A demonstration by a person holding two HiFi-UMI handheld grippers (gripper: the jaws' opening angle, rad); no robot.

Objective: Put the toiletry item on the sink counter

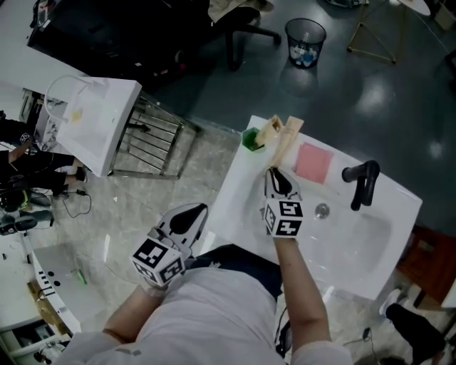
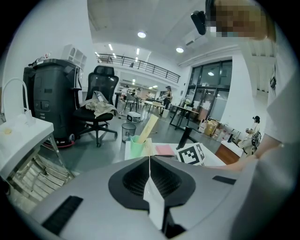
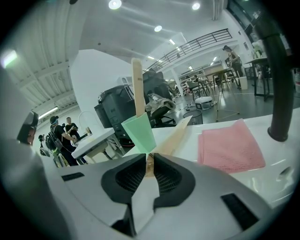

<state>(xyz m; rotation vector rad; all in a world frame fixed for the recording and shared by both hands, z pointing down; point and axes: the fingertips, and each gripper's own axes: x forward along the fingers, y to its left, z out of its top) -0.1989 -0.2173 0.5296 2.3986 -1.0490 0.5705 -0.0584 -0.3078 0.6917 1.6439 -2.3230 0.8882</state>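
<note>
Two grippers, left gripper (image 1: 194, 212) shut and empty off the sink's left side, green cup (image 1: 251, 139) at the counter (image 1: 242, 185) corner, tan stick (image 1: 286, 140) over the counter beside it, near end clamped in right gripper (image 1: 276, 175), pink cloth (image 1: 314, 162), black faucet (image 1: 362, 182).

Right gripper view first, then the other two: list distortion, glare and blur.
Right gripper view: fisheye with black corners, ceiling lamps blown out, the stick soft where the right claw grips it. Left gripper view: same fisheye bend, lamp glare, the shut left claw soft in the foreground. Head view: nearly straight lines, sheen on the dark floor, white sink bright.
</note>
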